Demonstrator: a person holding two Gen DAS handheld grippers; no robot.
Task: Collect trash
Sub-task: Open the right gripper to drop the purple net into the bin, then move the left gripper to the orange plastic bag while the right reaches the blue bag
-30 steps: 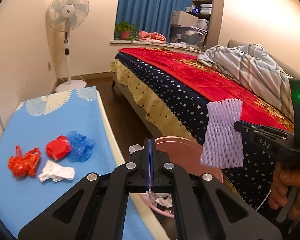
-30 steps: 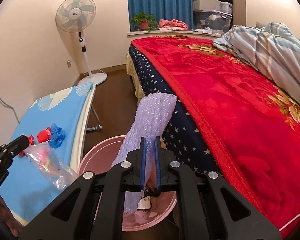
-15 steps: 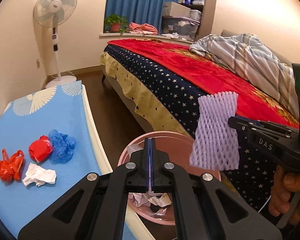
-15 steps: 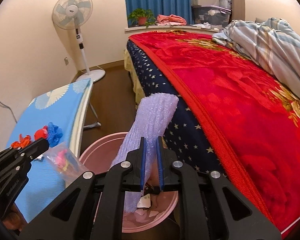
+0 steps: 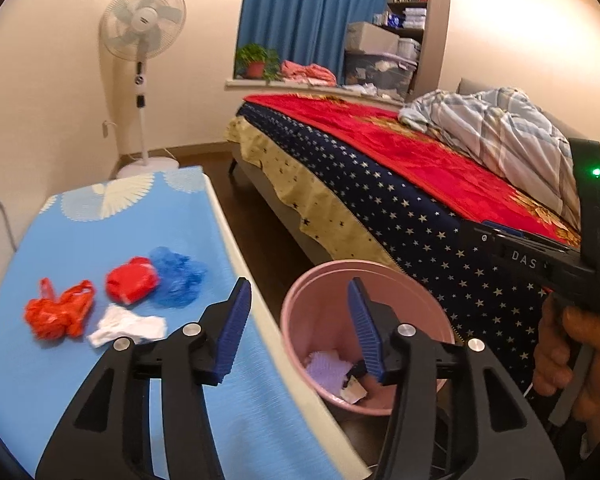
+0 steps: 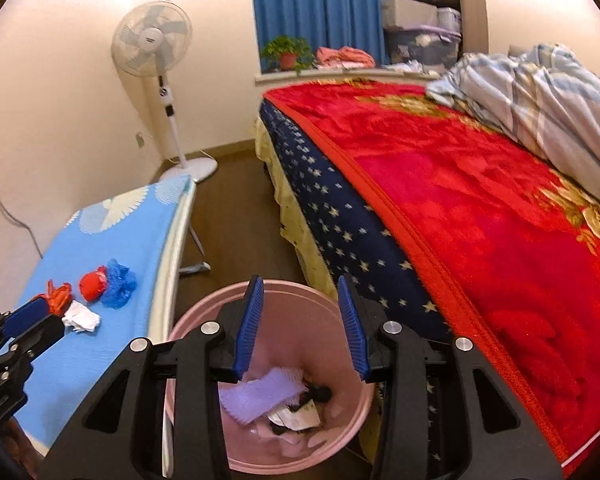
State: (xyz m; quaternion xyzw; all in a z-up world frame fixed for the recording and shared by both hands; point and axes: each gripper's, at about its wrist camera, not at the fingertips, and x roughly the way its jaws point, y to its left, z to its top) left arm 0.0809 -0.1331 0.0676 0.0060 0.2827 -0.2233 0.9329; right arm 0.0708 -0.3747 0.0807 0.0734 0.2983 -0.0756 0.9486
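My right gripper hangs over the pink bin, its blue-padded fingers parted and opening with nothing between them; directly below, a lilac foam net lies inside the bin on crumpled white paper and some dark scraps. My left gripper points across the near edge of the bench, which is covered in a blue cloth, toward the same bin; its fingers are likewise apart and opening, and they hold nothing. In the left view the foam net shows as a pale patch at the bottom of the bin. Four pieces of trash remain on the bench: an orange plastic bag, a red wad, a blue plastic wad touching the red one, and a crumpled white tissue just in front of them. The right view shows the same cluster, the orange bag partly behind the tip of the left gripper. The bin stands on the floor between the bench and a bed with a red blanket. A hand holds the right gripper's handle at the right edge of the left view. A standing fan occupies the far corner.
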